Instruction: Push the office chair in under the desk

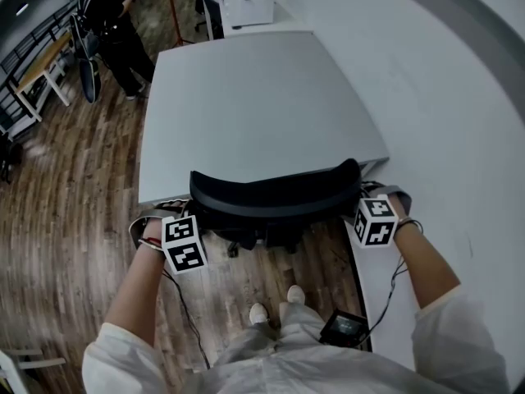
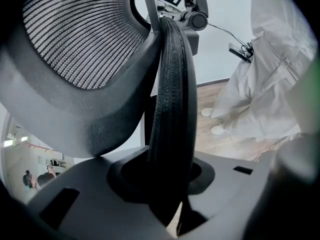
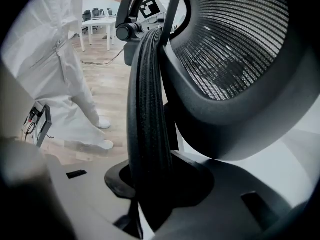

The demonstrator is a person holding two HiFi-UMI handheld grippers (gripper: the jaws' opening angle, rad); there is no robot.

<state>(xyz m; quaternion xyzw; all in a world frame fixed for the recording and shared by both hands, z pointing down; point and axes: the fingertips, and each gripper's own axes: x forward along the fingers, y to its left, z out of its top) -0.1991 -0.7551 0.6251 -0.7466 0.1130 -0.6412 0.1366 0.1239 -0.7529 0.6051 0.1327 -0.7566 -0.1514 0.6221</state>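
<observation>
from the head view, the left gripper (image 1: 185,230) sits at the left end of the black office chair with a curved mesh backrest (image 1: 275,194), and the right gripper (image 1: 371,217) sits at the right end. the backrest's top lies along the near edge of the flat grey desk top (image 1: 254,105), overlapping it. only the gripper views show the grip itself. in the left gripper view the jaws are closed tight on the ribbed black rim (image 2: 170,109) of the backrest, with the woven mesh panel (image 2: 85,34) to the left. in the right gripper view the jaws clamp the same rim, mesh to the right. each view also catches the other gripper at the far end of the rim (small, near the top edge).

the seat is hidden beneath the backrest and the desk, so how far under it sits cannot be told; only dark bits of the base show below. the person's white shoes (image 1: 275,304) stand on the wooden plank floor (image 1: 74,171) just behind the chair, and a small black device on a cable (image 1: 344,328) hangs at the person's right side. at far left a person in dark clothes (image 1: 115,31) stands well apart. a white box-shaped machine (image 1: 246,6) sits beyond the desk's far end, and a white wall (image 1: 459,97) runs along its right side.
</observation>
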